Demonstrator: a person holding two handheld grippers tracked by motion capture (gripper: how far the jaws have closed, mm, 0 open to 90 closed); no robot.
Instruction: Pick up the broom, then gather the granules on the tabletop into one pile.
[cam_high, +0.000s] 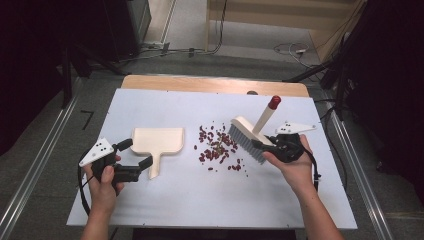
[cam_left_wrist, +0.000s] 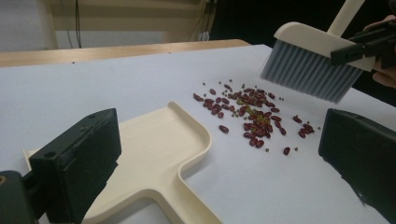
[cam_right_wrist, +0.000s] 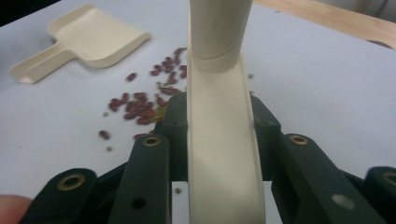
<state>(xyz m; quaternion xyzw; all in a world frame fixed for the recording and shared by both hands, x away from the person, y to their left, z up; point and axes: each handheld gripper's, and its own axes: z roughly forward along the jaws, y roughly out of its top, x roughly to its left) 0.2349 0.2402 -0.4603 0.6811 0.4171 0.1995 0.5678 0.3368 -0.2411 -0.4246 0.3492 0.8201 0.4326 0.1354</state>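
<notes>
High view: we list a white counter (cam_high: 165, 200) carrying a cream dustpan (cam_high: 156, 141), lying flat left of centre with its handle toward the person, and a scatter of red beans (cam_high: 218, 148) at the middle. Our left gripper (cam_high: 140, 155) sits just beside the dustpan handle, jaws spread wide with nothing between them; our right gripper (cam_high: 264, 146) is clamped on the brush (cam_high: 248, 136), whose grey bristles hang at the right edge of the beans, red-capped handle tilted up and away. Left gripper view: dustpan (cam_left_wrist: 154, 158) between the parted jaws but untouched, beans (cam_left_wrist: 254, 116) beyond, brush (cam_left_wrist: 310, 63) above them at upper right. Right gripper view: jaws closed tight on the brush (cam_right_wrist: 219, 140) back; beans (cam_right_wrist: 144, 105) and dustpan (cam_right_wrist: 88, 39) lie beyond, upper left.
</notes>
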